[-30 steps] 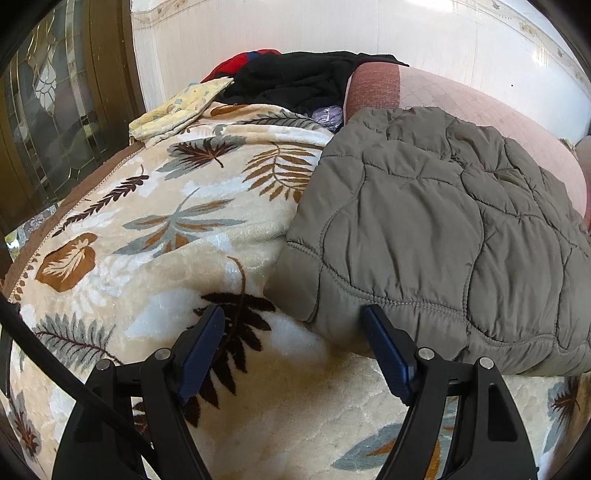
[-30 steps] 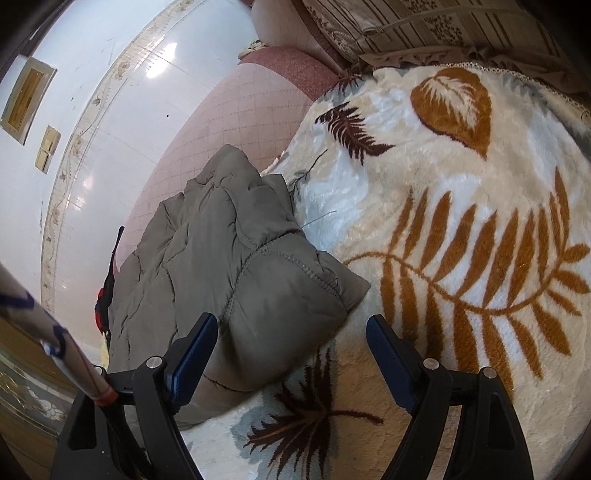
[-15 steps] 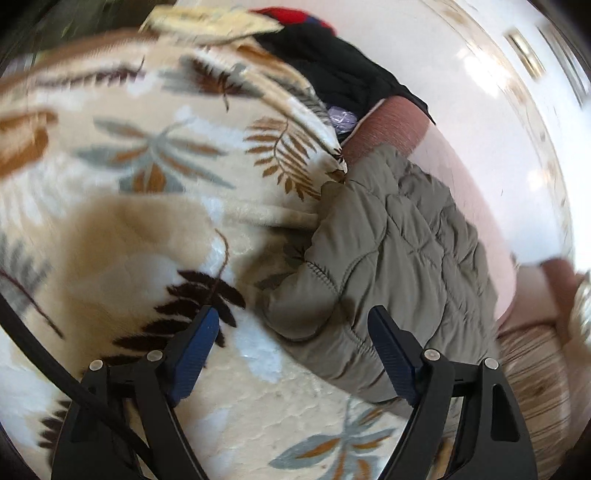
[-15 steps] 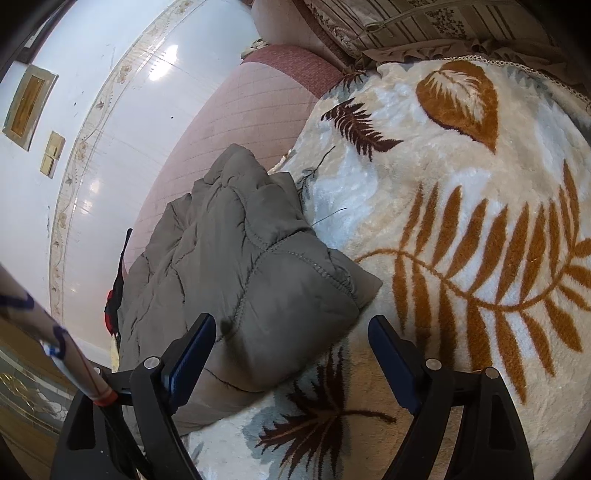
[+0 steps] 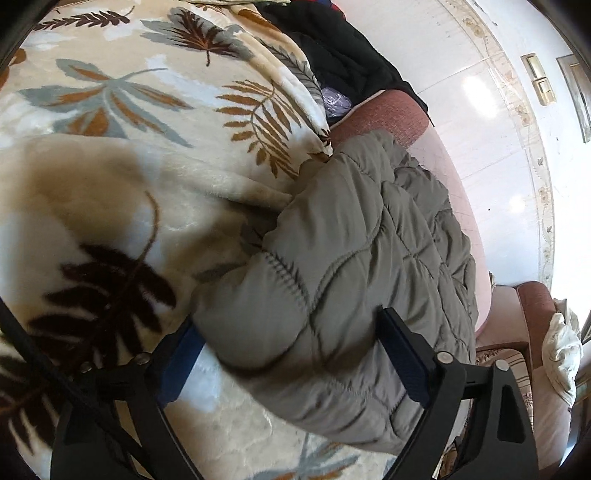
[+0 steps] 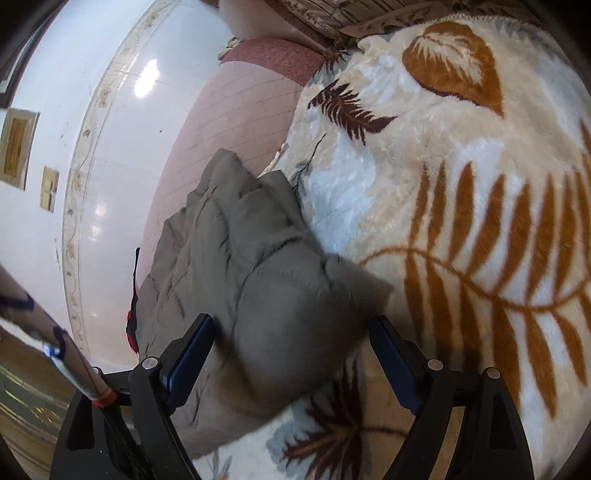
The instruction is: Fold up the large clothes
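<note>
A grey-green quilted jacket point(image 5: 362, 266) lies folded on a cream blanket with leaf prints point(image 5: 110, 155). My left gripper point(image 5: 291, 354) is open, and its jaws stand on either side of the jacket's near corner. The same jacket shows in the right wrist view point(image 6: 255, 280), lying on the blanket point(image 6: 461, 221). My right gripper point(image 6: 291, 350) is open too, with its jaws on either side of the jacket's other near corner. Neither gripper has closed on the fabric.
A pile of black and red clothes point(image 5: 343, 51) lies at the far end of the blanket. A pink sofa back point(image 5: 461, 192) runs behind the jacket, below a white tiled wall point(image 5: 498, 110). A striped cushion point(image 6: 369, 14) sits at the sofa's other end.
Both grippers have moved forward onto the jacket: its near corners now sit between the open jaws. The left gripper has also rolled, tilting its view.
</note>
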`<state>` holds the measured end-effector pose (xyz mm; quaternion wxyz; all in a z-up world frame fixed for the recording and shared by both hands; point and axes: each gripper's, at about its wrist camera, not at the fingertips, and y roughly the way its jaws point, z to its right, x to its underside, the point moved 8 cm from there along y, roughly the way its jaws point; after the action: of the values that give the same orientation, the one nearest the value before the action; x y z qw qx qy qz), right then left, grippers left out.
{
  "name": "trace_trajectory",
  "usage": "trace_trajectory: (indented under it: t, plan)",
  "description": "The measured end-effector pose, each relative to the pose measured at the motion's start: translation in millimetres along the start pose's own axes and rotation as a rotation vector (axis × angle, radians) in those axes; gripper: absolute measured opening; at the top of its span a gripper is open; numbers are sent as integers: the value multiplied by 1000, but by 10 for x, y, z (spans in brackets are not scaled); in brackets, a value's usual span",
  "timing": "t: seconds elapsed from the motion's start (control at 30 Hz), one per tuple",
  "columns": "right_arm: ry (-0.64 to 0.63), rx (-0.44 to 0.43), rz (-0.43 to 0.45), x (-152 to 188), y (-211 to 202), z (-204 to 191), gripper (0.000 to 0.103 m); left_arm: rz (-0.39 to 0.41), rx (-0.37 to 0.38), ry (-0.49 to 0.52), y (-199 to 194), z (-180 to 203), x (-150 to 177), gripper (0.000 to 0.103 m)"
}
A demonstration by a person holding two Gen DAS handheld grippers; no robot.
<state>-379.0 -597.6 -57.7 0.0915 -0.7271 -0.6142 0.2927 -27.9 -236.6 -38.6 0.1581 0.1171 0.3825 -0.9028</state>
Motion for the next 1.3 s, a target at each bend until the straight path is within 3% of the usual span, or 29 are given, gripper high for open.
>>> trace_trajectory:
  t: [0.13, 0.17, 0.23, 0.27, 0.33, 0.43, 0.53, 0.77, 1.1, 1.2, 1.27, 1.3]
  plan:
    - [-14, -3, -13, -63, 168, -58, 95, 17, -35, 46, 70, 29, -9, 94]
    - [-36, 4, -18, -61, 208, -86, 94, 24, -64, 83, 86, 53, -5, 87]
    - [-103, 48, -17, -50, 236, -132, 72, 58, -126, 193, 72, 153, 3, 70]
    - [-157, 80, -12, -44, 232, -181, 68, 80, -149, 244, 49, 218, 9, 60]
    - [-252, 134, 10, -28, 188, -291, 53, 129, -216, 352, -8, 362, 40, 49]
    - [-444, 240, 68, 35, 91, -528, 44, 157, -265, 412, -94, 470, 56, 40]
    - [-542, 278, 100, 106, -16, -675, 40, 164, -284, 470, -198, 543, 71, 36]
    - [-616, 277, 109, 350, -447, -798, 39, 161, -294, 509, -730, 443, 297, 36]
    - [-576, 239, 55, 1081, -1536, -349, 40, 118, -250, 497, -1691, -129, 1206, 39]
    - [-534, 273, 28, 1190, -1623, -110, 46, 86, -226, 476, -1771, -344, 1397, 46]
    - [-474, 276, -9, 1177, -1601, 46, 55, 77, -209, 431, -1847, -454, 1416, 61]
    - [-440, 268, -16, 1152, -1636, 84, 58, 76, -204, 400, -1930, -515, 1403, 63]
